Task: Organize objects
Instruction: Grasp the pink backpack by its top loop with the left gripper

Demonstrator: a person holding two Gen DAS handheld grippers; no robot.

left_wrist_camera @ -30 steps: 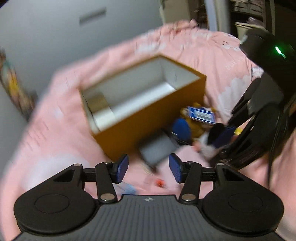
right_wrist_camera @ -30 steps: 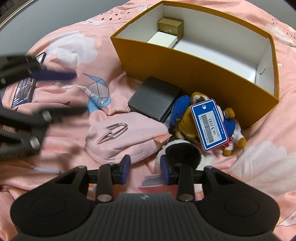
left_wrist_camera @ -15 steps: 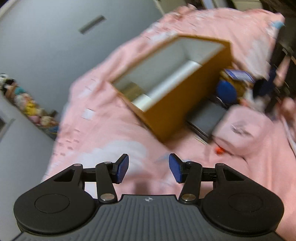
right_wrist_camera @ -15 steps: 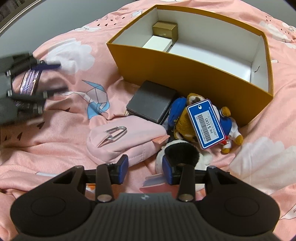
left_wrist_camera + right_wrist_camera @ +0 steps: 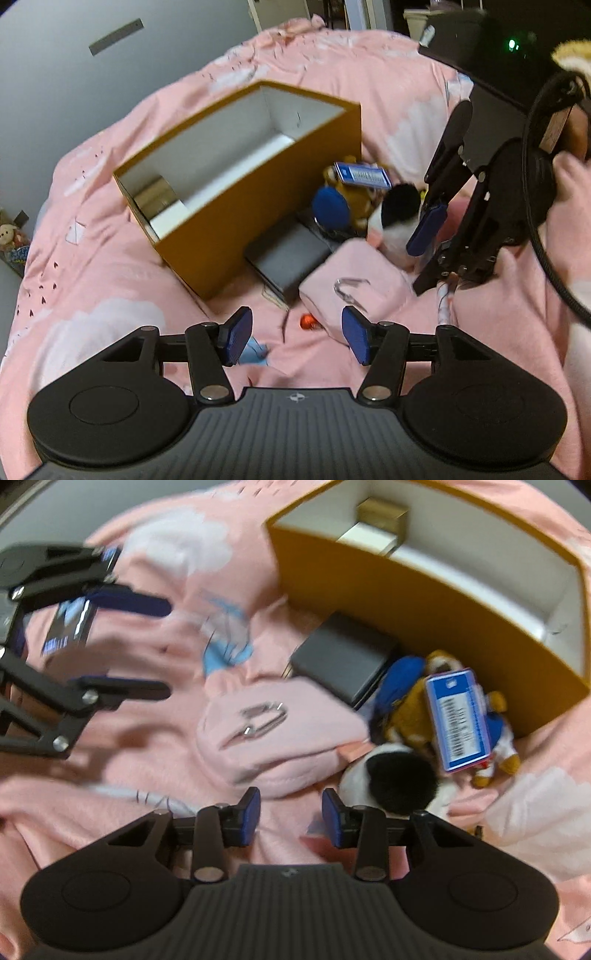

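Note:
An open orange box (image 5: 258, 218) (image 5: 424, 587) sits on a pink bedspread, with a small gold box (image 5: 382, 513) and a white box (image 5: 367, 539) inside. In front of it lie a dark grey case (image 5: 288, 254) (image 5: 343, 657), a pink pouch with a metal clip (image 5: 354, 284) (image 5: 273, 723), a brown plush toy with a blue price tag (image 5: 362, 177) (image 5: 458, 720) and a black-and-white plush (image 5: 395, 214) (image 5: 399, 779). My left gripper (image 5: 297, 338) is open and empty just short of the pouch. My right gripper (image 5: 290, 814) is open and empty, over the pouch's near edge.
A small red object (image 5: 308, 322) lies on the bedspread near my left fingertips. A dark card with a barcode (image 5: 70, 624) lies at the left behind the left gripper. A grey wall (image 5: 92, 55) rises behind the bed.
My left gripper has swung back toward the pile, bringing the pouch and case close. My right gripper has moved closer to the pouch. Both stayed open.

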